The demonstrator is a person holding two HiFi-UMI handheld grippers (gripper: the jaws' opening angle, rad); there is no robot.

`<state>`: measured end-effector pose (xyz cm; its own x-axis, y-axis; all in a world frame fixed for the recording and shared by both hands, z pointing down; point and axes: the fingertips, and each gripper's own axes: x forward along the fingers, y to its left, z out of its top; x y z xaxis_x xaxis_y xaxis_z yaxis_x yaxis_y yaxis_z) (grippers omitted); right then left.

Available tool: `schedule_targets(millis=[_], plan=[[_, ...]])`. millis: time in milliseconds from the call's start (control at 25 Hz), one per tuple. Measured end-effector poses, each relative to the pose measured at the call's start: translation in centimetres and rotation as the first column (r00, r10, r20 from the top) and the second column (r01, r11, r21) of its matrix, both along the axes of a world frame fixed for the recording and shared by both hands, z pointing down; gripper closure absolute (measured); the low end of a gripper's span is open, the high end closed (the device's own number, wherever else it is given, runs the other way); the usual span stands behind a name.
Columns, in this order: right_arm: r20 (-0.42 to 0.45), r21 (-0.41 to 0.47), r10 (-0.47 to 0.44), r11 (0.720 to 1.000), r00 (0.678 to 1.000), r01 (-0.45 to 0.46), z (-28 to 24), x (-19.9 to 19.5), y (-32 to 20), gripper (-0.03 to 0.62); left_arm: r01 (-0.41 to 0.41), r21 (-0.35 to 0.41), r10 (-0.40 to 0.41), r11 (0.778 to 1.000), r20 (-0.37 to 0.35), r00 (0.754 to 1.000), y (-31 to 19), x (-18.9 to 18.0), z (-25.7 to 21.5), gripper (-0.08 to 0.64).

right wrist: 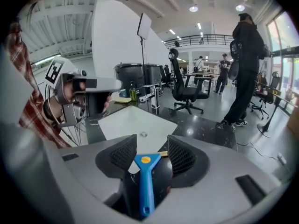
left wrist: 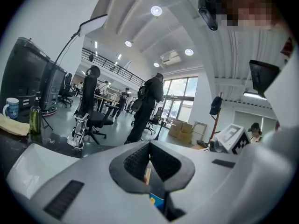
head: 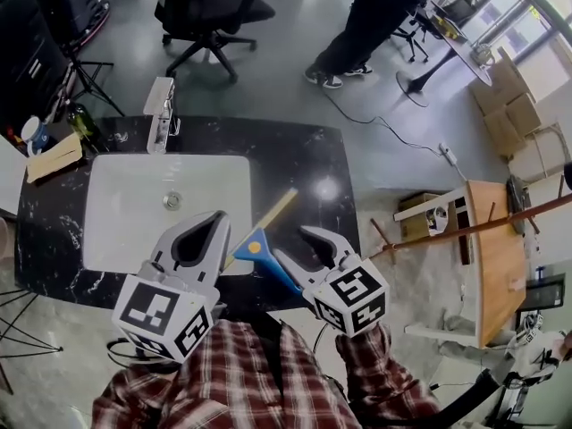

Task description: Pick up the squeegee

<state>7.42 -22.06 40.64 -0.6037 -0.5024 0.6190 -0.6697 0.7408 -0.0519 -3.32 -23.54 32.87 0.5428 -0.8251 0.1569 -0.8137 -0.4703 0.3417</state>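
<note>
The squeegee [head: 255,248] has a smooth blue plastic handle, a yellow dot on its flat three-cornered head, and a long thin yellow-tan blade. It lies flat on the shiny black stone counter [head: 295,150], right at the edge of the white sink [head: 125,195].

The right gripper [head: 290,242] is the near one. Its two grey jaws are spread wide. The blue handle lies in the gap between them and no pad touches it. In the right gripper view, the squeegee [right wrist: 144,181] runs straight away from the right gripper [right wrist: 152,148]. The end of the handle is closest and the blade is across the far end. So the handle lines up with the gap, and I think the jaws only need to close from both sides.

The jaw pads are dark and bumpy, so they should hold the slippery plastic well.

The left gripper [head: 222,217] hangs over the sink, just beside the blade. Its jaws are pressed together and hold nothing, as the left gripper view shows [left wrist: 149,146].
</note>
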Motion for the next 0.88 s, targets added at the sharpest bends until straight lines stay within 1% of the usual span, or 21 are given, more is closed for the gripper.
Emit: schedule_targets(millis=[160,240,360,600,720,880], plan=[[-0.077,-0.077,-0.073,0.995,0.994,0.067,2.8,-0.2,0.6,0.399,0.01,-0.014,-0.01,1.0,-0.007,1.0,0.3,-0.4,0.5,0.551],[-0.109,-0.105,-0.099,0.991,0.989,0.087,4.1,-0.4,0.7,0.4,0.007,-0.017,-0.007,1.0,-0.014,1.0,0.5,-0.4,0.8,0.551],[-0.145,-0.17,-0.134,0.979,0.98,0.109,6.2,-0.7,1.2,0.4,0.002,-0.031,-0.003,1.0,-0.032,0.999,0.9,-0.3,1.3,0.551],[-0.219,-0.275,-0.168,0.956,0.961,0.104,10.1,-1.5,2.0,0.4,-0.009,-0.051,0.007,0.999,-0.046,0.999,0.8,-0.8,2.6,0.551],[-0.257,-0.311,-0.175,0.946,0.951,0.09,11.5,-1.5,2.1,0.4,-0.011,-0.059,0.007,0.998,-0.067,0.998,0.6,-1.1,3.0,0.551],[-0.286,-0.353,-0.169,0.934,0.943,0.06,12.9,-1.4,2.0,0.4,-0.015,-0.074,0.008,0.997,-0.087,0.996,0.3,-1.4,3.4,0.551]])
